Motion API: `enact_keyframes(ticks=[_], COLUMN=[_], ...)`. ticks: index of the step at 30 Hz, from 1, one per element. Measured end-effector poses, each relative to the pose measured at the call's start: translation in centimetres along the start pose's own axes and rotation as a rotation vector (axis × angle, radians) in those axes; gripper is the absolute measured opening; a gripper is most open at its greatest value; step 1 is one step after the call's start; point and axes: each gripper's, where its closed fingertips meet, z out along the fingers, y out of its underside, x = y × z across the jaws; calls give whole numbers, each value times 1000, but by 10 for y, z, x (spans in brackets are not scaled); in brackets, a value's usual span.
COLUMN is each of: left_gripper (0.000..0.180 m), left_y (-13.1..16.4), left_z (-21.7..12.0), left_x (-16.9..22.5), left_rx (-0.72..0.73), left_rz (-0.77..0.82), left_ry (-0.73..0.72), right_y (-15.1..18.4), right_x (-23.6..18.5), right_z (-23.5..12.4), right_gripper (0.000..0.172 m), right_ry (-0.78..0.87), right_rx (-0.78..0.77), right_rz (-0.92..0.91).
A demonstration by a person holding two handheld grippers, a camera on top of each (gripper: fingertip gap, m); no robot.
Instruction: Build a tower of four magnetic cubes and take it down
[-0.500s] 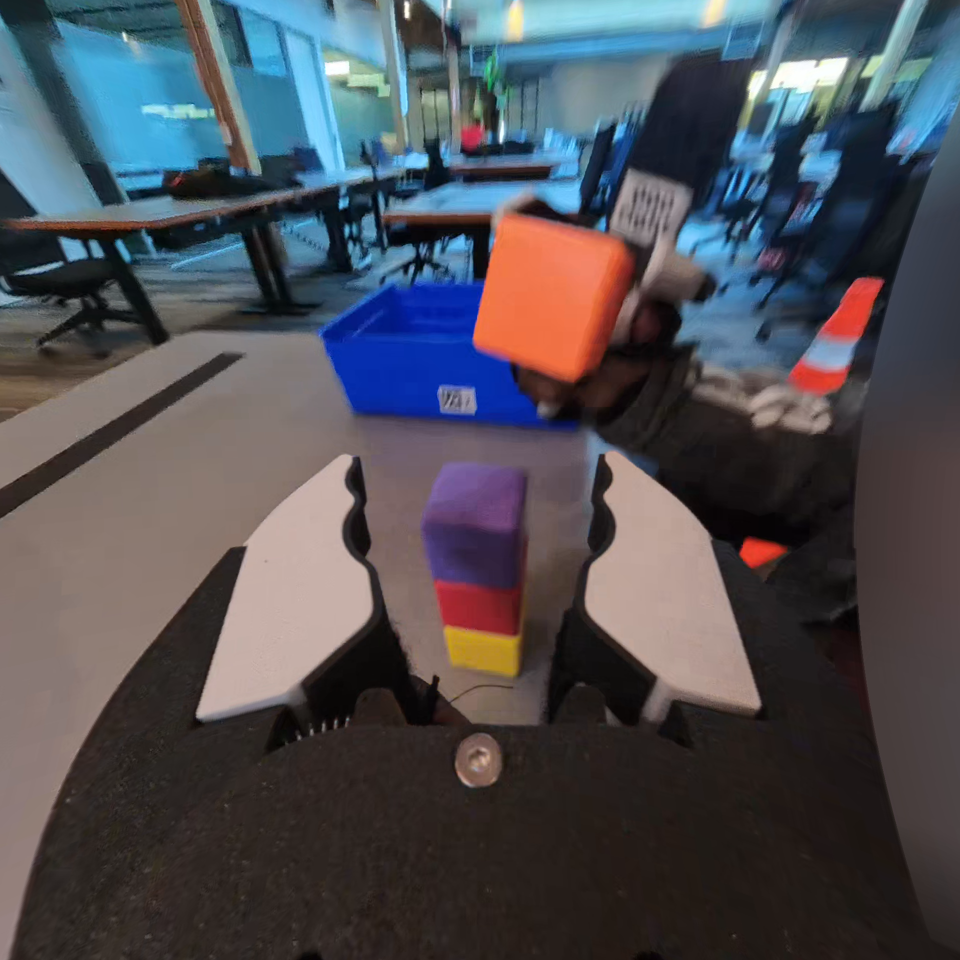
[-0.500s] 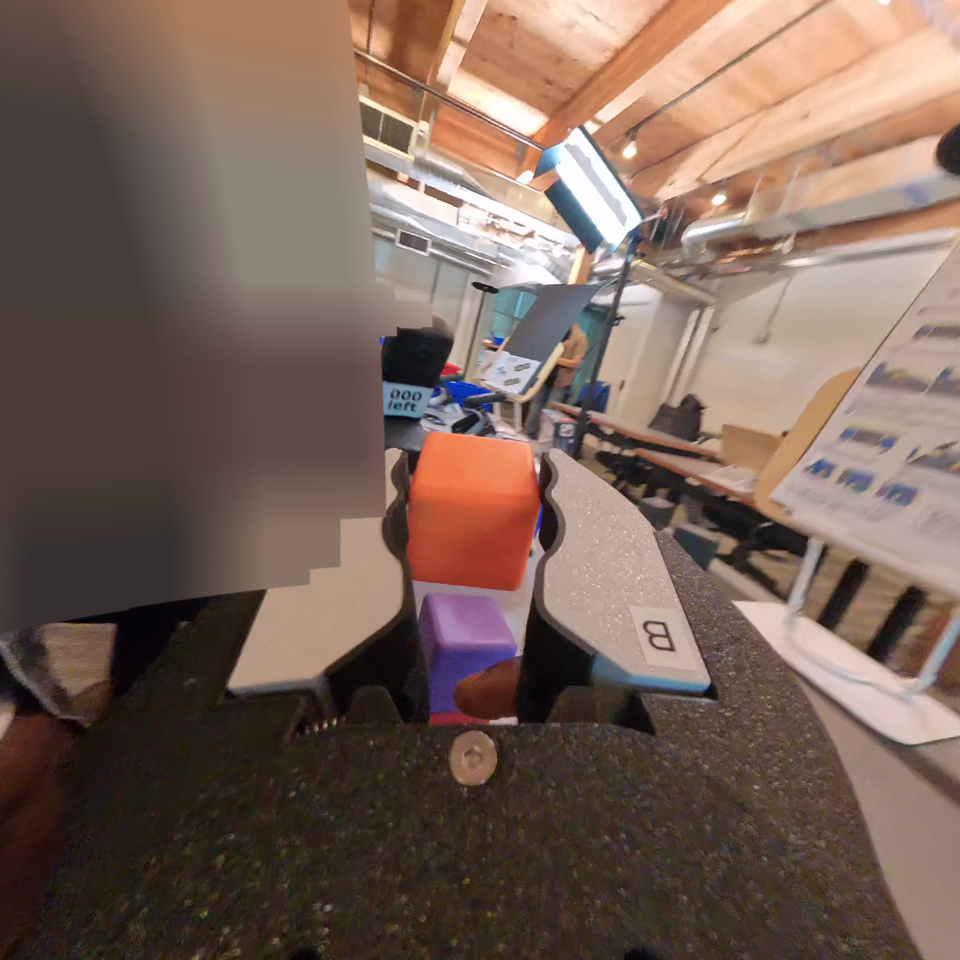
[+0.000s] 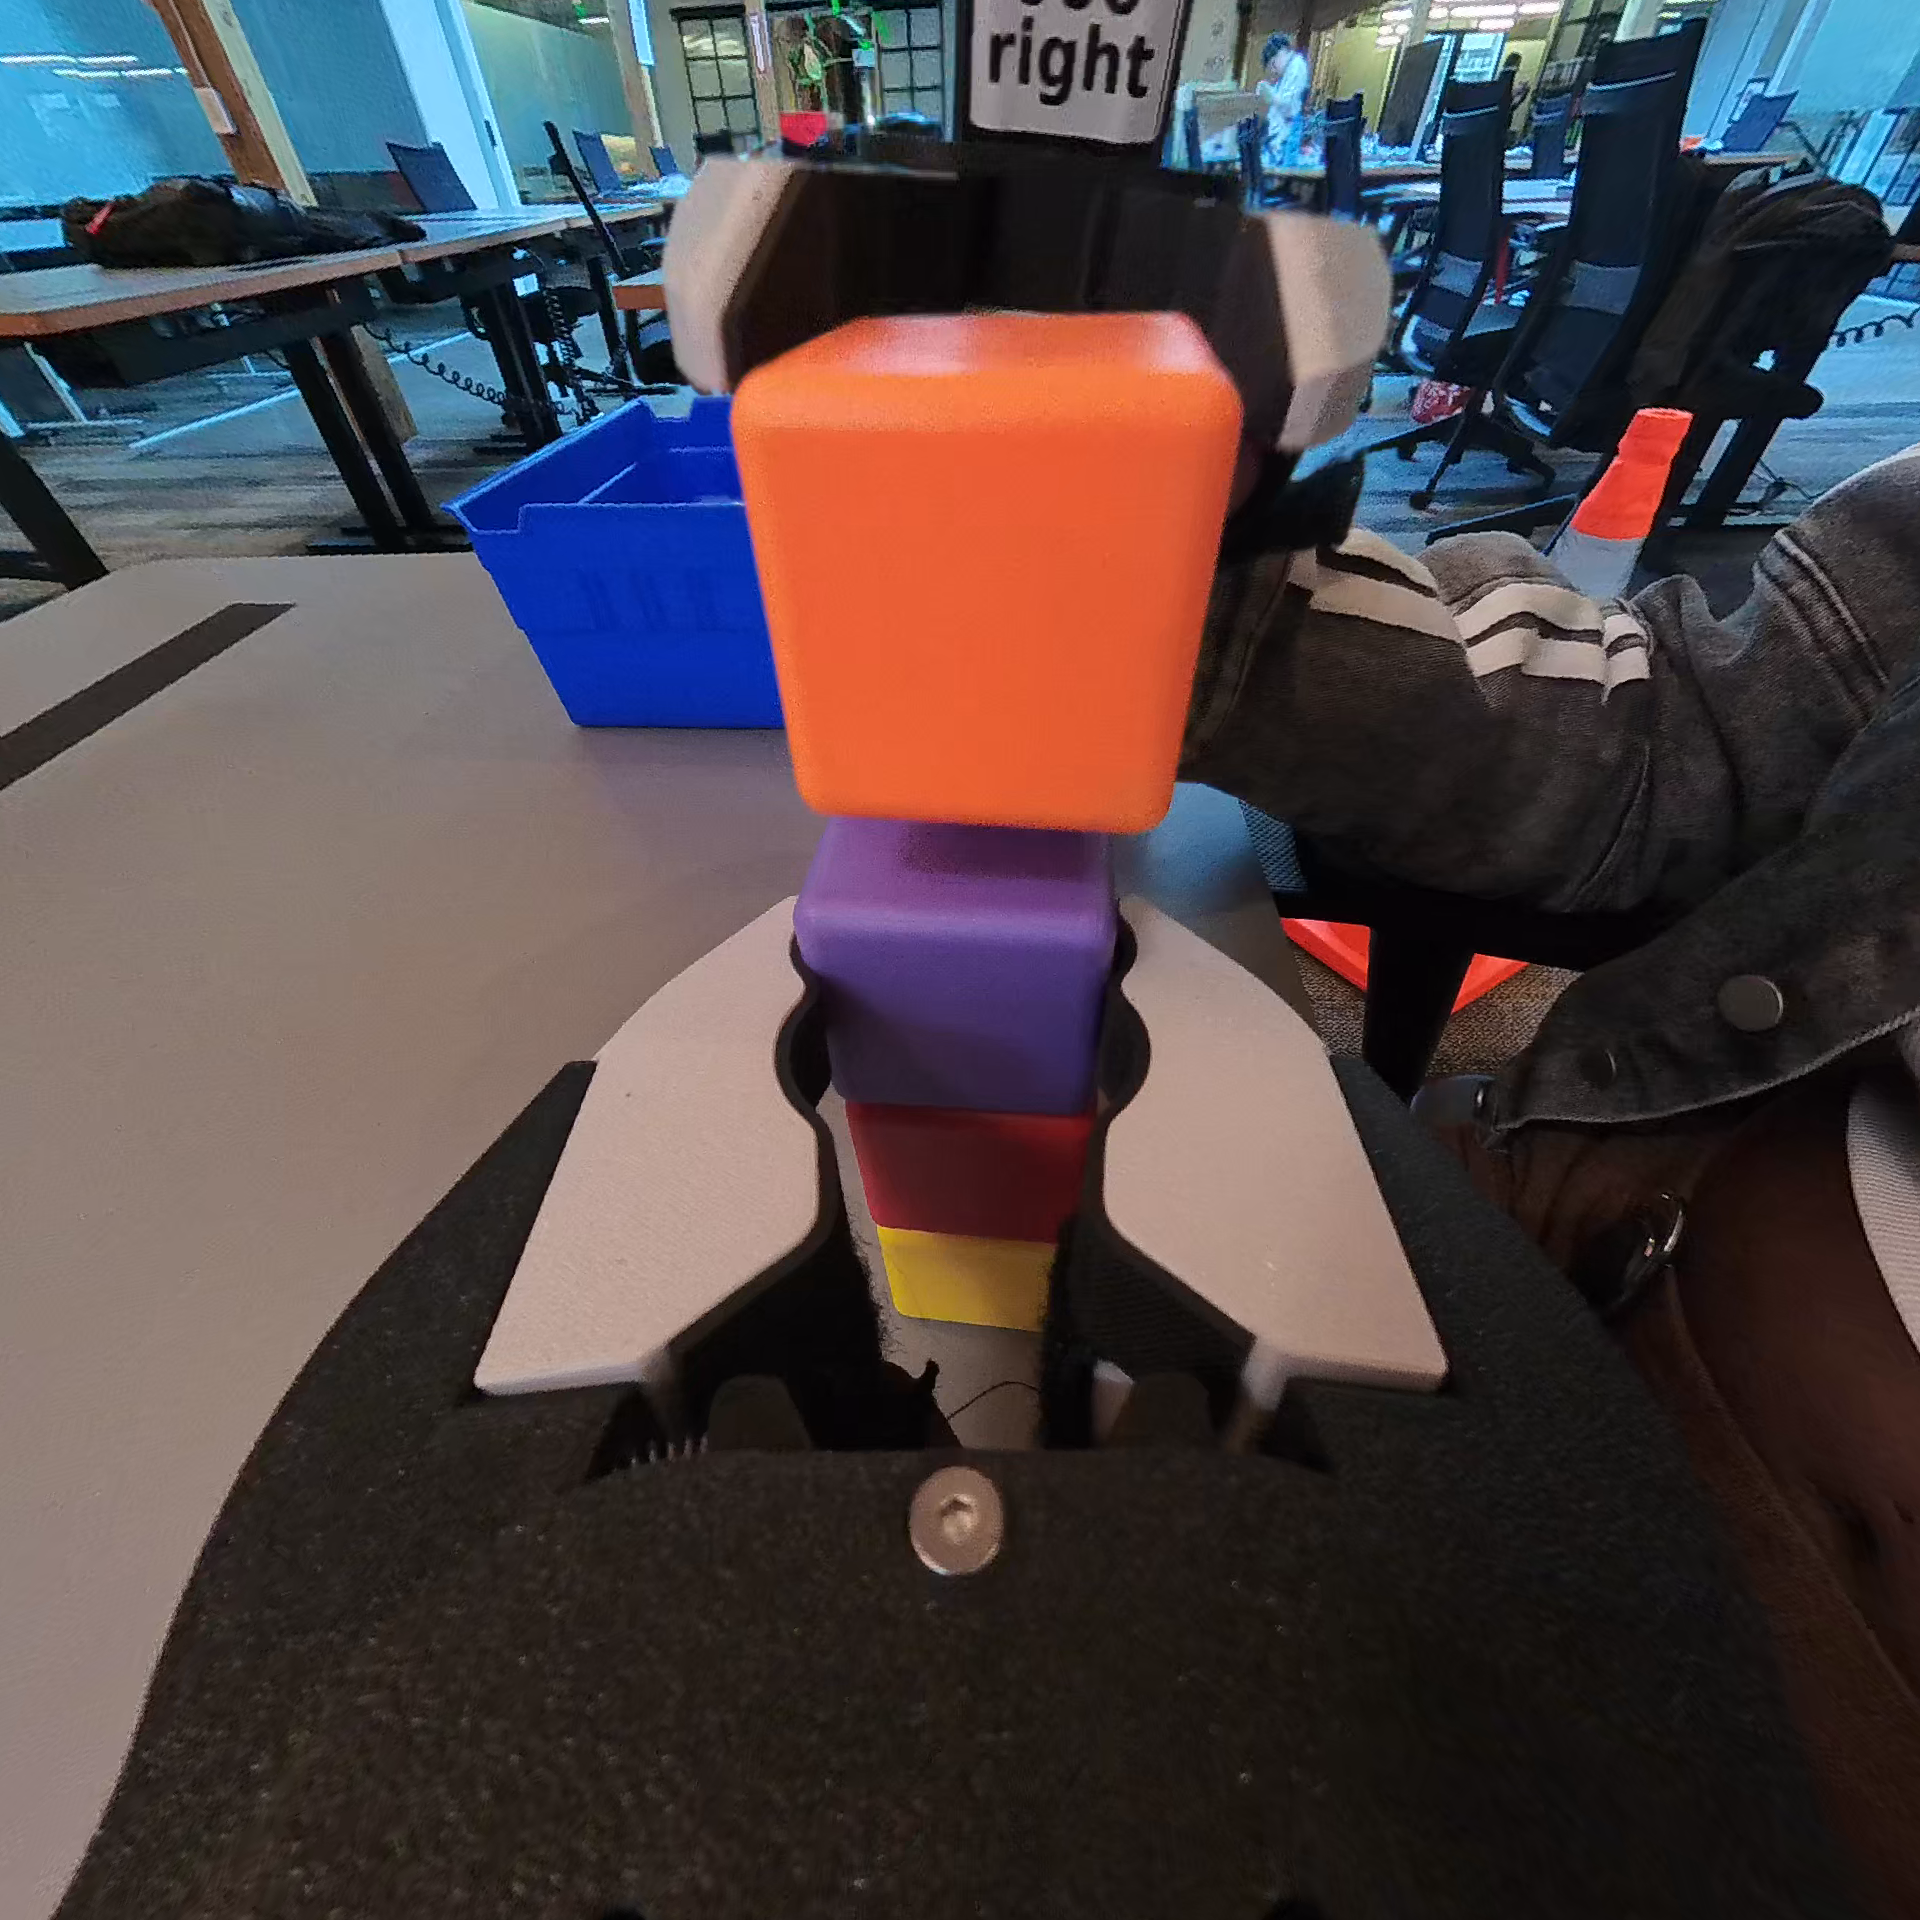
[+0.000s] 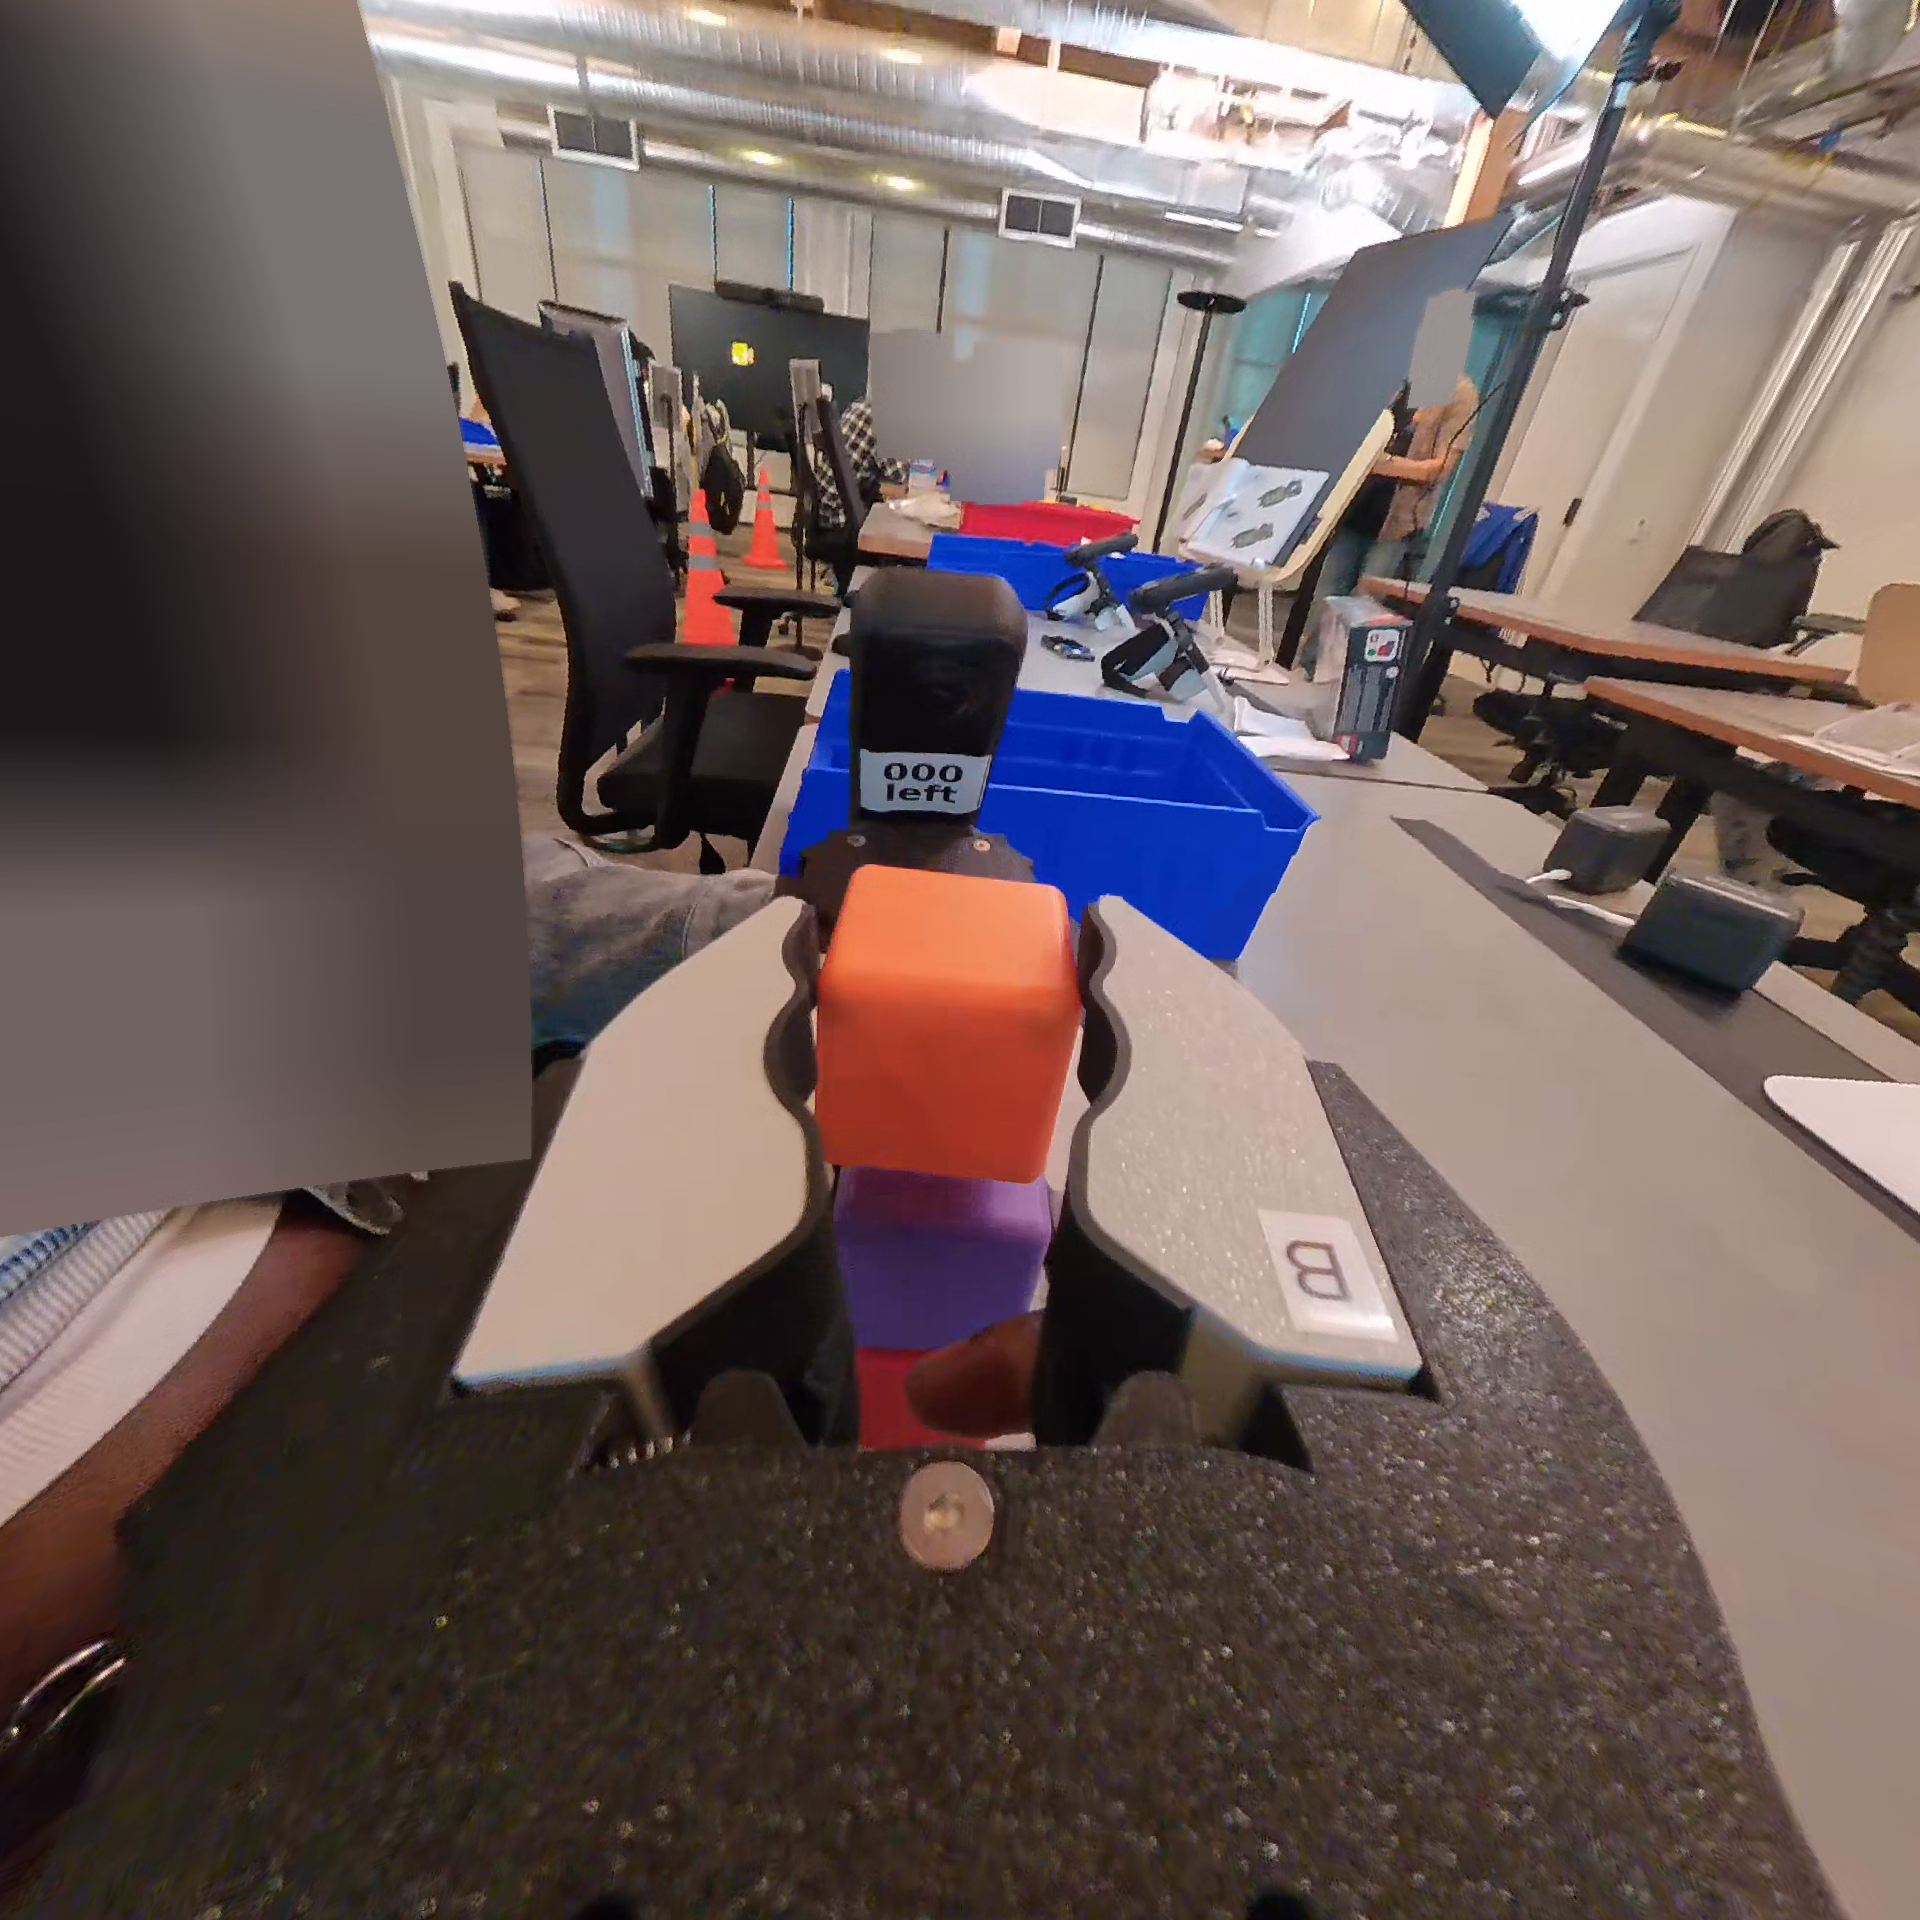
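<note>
Right gripper (image 4: 943,1023) clamps orange cube (image 4: 940,1039) (atop purple cube (image 4: 935,1273))

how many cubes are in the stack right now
4. Yellow cube at the bottom on the table, red cube on it, purple cube next, orange cube on top. None seems hidden.

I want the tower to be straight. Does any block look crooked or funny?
Yes, a little. The orange cube, held in the right gripper, looks tilted and sits shifted over the purple cube, not yet lined up. The purple, red and yellow cubes look neatly stacked.
</note>
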Motion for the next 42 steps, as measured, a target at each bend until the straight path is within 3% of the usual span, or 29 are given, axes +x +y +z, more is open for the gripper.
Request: enact_keyframes(ticks=[1,28,33,42], left_gripper=[49,50,50,50], left_y=[0,0,1,6], left_z=[0,-1,-3,-22], left_x=[0,-1,-4,-29], left_rx=[1,7,-12,-49], left_rz=[1,10,22,9], left_ry=[0,-40,-48,-109], right_y=[3,10,10,26], right_x=[0,4,11,19], right_z=[1,0,-7,-14], right_gripper=[48,48,68,67], right_ry=[-2,-27,7,32], right_rx=[-11,82,96,32], right_rz=[-3,-11,18,56])
